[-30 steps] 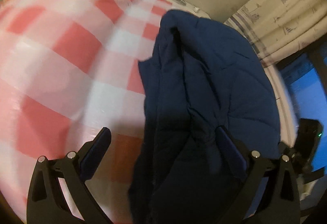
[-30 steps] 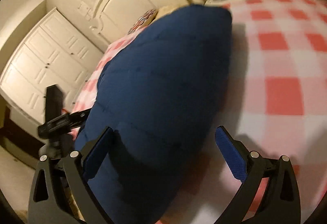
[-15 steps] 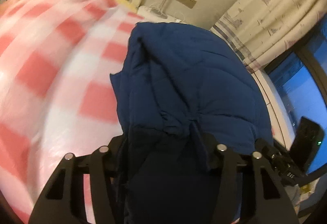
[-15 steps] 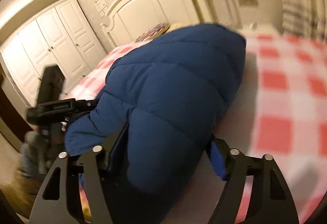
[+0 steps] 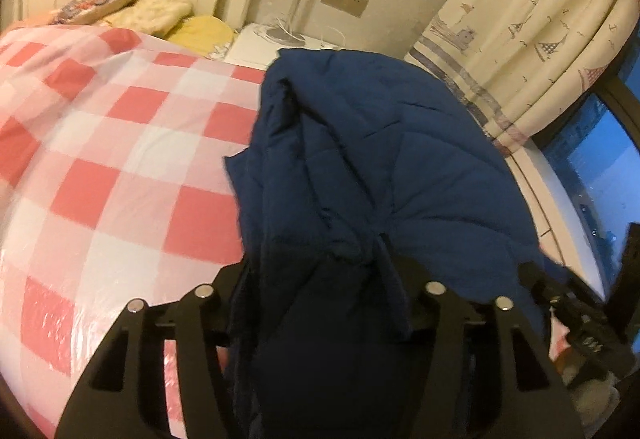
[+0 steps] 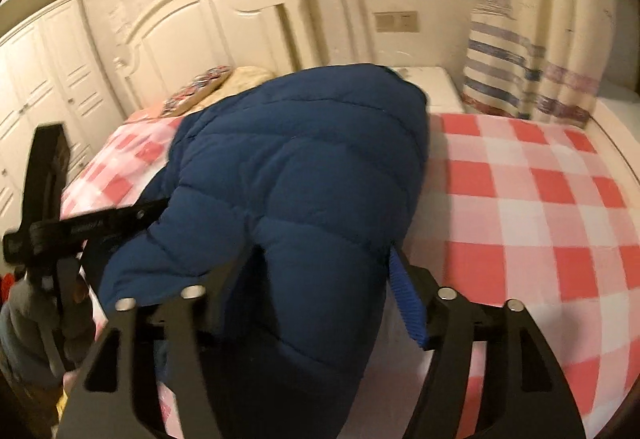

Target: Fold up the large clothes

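Left gripper [image 5: 320, 275]: fingers part-closed, clamped on bunched jacket [image 5: 380, 143]. Right gripper [image 6: 320, 271]: same, fingers pinching the puffy jacket over bed [image 6: 540, 199].

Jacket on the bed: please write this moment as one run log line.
jacket: on checked bed | left gripper: jaws shut on jacket | right gripper: jaws shut on jacket
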`<state>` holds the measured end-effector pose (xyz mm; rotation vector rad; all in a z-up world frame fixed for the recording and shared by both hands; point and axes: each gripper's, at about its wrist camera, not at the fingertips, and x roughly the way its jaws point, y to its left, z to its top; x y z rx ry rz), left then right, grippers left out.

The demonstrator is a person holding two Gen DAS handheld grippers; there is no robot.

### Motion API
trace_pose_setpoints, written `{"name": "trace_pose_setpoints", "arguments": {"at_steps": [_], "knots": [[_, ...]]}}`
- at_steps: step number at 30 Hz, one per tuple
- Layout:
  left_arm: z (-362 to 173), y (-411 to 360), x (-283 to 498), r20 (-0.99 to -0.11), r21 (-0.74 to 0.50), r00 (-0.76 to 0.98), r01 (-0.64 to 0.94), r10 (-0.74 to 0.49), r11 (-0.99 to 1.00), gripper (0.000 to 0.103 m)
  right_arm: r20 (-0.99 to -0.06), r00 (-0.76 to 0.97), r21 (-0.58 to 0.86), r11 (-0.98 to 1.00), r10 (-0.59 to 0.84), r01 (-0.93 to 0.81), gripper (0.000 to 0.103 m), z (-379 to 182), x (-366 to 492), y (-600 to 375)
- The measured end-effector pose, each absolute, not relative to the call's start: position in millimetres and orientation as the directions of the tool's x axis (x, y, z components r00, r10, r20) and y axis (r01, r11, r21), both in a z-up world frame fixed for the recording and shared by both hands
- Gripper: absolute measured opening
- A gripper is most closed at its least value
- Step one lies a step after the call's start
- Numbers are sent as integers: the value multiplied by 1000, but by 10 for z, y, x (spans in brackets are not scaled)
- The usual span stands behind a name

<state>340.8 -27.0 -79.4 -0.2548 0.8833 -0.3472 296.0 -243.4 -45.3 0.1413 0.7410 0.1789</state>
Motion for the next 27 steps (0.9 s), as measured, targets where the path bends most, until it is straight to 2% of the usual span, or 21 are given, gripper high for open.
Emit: {"name": "trace_pose_setpoints", "arguments": {"at_steps": [3, 4, 6, 8, 10, 12, 14, 18, 20, 22, 23, 27], "knots": [[-800, -146, 3222, -689, -351, 631, 142, -358, 926, 82, -622, 778, 94, 995, 86, -35, 89, -337, 2706, -2263], [-791, -90, 3140, -680, -353, 647, 124, -345, 927, 86, -585, 807, 79, 996, 84, -46, 89, -338, 2534, -2149], [-737, -25, 2942, -670, -332, 671, 110, -317, 937, 87, -603, 794, 23, 996, 79, -82, 90, -480, 2395, -1967], [-553, -23, 2660, -640, -230, 735, 95, -224, 968, 90, -639, 769, -81, 991, 28, -103, 91, -680, 2232, -1780], [-312, -58, 2384, -589, -119, 796, 89, -142, 989, 101, -669, 743, -143, 982, -4, -123, 91, -724, 2067, -1709], [41, -87, 2012, -488, -7, 870, 74, -68, 997, 101, -673, 739, -138, 976, 33, -169, 91, -587, 1840, -1721], [339, -102, 1716, -405, 63, 914, 17, 10, 998, 101, -614, 787, -108, 982, 58, -157, 91, -340, 1620, -1804], [659, -112, 1183, -306, 85, 948, -67, 90, 994, 101, -444, 895, -53, 996, 44, -75, 92, 251, 1144, -1998], [693, -147, 981, -297, 79, 954, -18, 41, 997, 101, -379, 924, -16, 998, 49, -60, 92, 403, 956, -2067], [648, -186, 886, -324, 75, 946, 28, -3, 997, 101, -354, 934, 4, 999, 51, -53, 94, 433, 844, -2098], [592, -214, 850, -341, 72, 940, 39, -13, 997, 101, -356, 933, 6, 999, 47, -48, 98, 404, 807, -2099], [294, -353, 835, -403, 87, 915, 73, -31, 994, 101, -432, 900, 7, 998, 55, -58, 99, 148, 862, -2031]]}}
